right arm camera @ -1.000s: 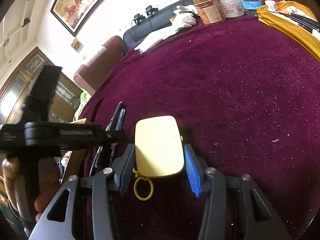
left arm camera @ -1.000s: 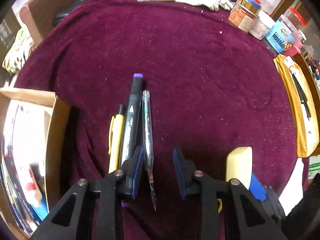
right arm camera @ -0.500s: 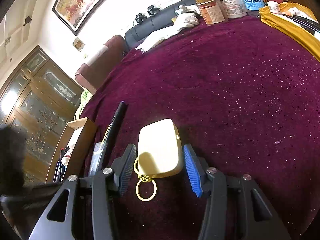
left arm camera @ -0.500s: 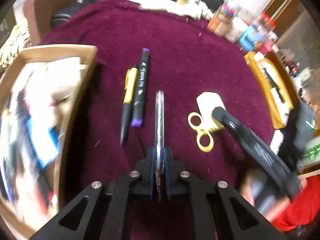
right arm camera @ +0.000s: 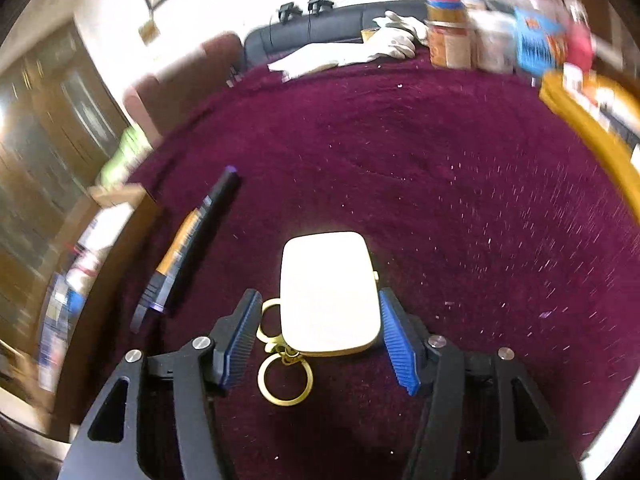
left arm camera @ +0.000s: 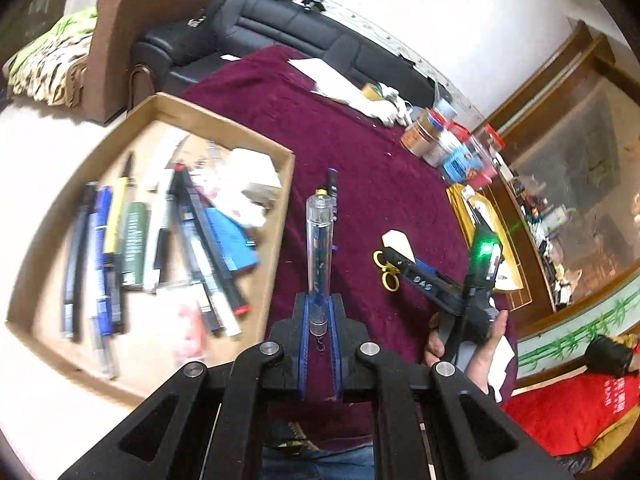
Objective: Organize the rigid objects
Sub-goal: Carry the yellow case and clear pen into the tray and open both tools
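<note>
My left gripper [left arm camera: 320, 304] is shut on a clear pen [left arm camera: 319, 240] and holds it in the air above the maroon tablecloth, beside an open cardboard box [left arm camera: 278, 240] that holds several pens. A black marker [left arm camera: 331, 184] lies on the cloth beyond it. My right gripper [right arm camera: 320, 304] straddles a flat cream case [right arm camera: 328, 280] with gold key rings [right arm camera: 285, 378]. Its jaws are opening and the pads stand clear of the case. The marker [right arm camera: 200, 240] and a yellow pen [right arm camera: 176, 252] lie to the left. In the left wrist view the right gripper [left arm camera: 394, 264] is over the case [left arm camera: 398, 240].
Jars and tubs [left arm camera: 448, 148] stand at the table's far right by a yellow tray [left arm camera: 466, 220]. White gloves and paper [right arm camera: 360, 52] lie at the back edge. A black sofa [left arm camera: 280, 28] and a brown armchair [left arm camera: 120, 20] stand behind. A hand [left arm camera: 492, 332] holds the right gripper.
My left gripper shut on the clear pen, lifted it off the cloth and swung towards the box. The right gripper's jaws widened around the cream case and its view rolled.
</note>
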`<state>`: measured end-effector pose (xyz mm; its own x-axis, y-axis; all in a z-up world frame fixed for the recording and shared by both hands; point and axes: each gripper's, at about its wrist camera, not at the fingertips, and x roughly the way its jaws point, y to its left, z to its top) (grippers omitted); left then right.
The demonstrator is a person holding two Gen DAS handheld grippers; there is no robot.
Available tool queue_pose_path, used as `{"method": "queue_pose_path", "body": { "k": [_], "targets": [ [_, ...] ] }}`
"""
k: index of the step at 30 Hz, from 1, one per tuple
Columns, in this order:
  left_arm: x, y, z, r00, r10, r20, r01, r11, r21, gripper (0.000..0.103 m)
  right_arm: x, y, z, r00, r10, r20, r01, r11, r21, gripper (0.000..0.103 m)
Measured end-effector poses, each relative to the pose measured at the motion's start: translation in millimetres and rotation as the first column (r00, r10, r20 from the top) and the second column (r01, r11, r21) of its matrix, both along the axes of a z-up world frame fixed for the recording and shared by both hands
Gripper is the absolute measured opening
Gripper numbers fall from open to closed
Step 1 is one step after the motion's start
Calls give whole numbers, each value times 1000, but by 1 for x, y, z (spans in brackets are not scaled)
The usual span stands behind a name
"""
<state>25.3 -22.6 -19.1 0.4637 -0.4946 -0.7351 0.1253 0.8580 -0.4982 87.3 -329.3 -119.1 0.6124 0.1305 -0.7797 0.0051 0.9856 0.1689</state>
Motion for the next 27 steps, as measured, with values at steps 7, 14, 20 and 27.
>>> {"method": "queue_pose_path", "body": {
  "k": [7,14,20,27],
  "targets": [
    [2,60,-2,997,65,-36,-65,998,-11,7,-5,5,12,999,-49,19,49,999,5,46],
    [6,82,-21,994,55,-92,-51,998,48,7,-57,72,93,964,116,240,-160,971,176,46],
    [15,86,-36,990,53,-131,-42,996,80,7,-61,135,122,925,265,271,-333,909,249,46],
    [16,98,-39,987,43,-154,-28,994,102,8,-53,184,94,907,371,199,-412,878,242,46]
  ]
}}
